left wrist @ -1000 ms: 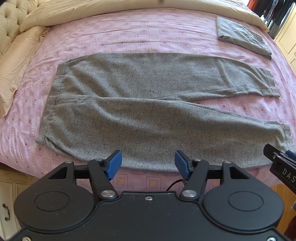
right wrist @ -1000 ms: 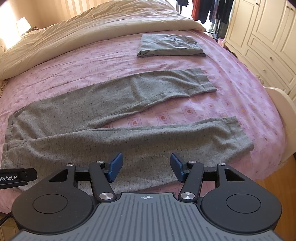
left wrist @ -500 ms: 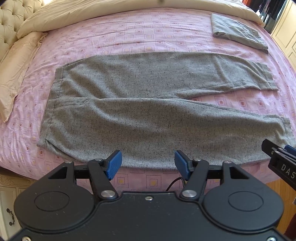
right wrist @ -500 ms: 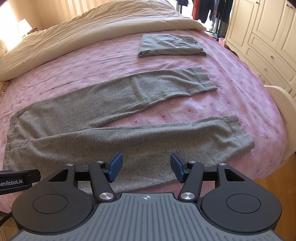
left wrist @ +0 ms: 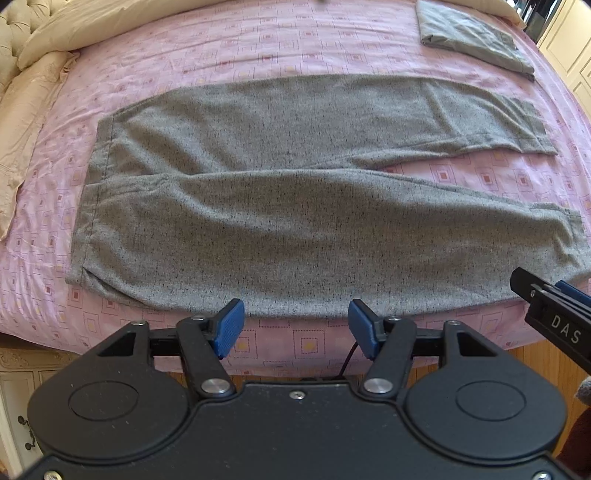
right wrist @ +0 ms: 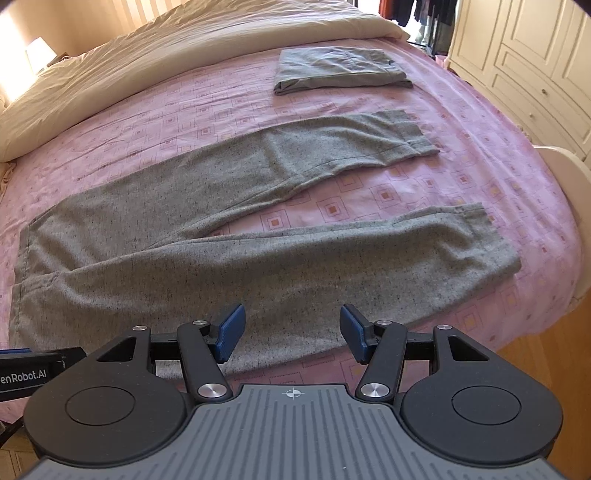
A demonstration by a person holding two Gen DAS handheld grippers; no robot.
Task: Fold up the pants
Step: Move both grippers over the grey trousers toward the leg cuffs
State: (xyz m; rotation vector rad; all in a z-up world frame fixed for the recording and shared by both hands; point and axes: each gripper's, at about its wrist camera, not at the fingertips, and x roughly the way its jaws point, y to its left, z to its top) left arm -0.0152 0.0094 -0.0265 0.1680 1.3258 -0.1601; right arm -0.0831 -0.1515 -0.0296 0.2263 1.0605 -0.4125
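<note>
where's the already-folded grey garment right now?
The folded grey garment lies far across the pink bedspread, beyond the spread-out grey pants and beside the cream duvet; upper right in the left wrist view.

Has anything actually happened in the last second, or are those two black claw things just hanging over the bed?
Little has happened. The left gripper has eased closer to the grey pants, which now fill more of its view; the right gripper has barely shifted. Nothing was grasped or released: both have their fingers spread and empty. The pants lie flat and unfolded on the pink bedspread, with the folded grey garment unmoved.
</note>
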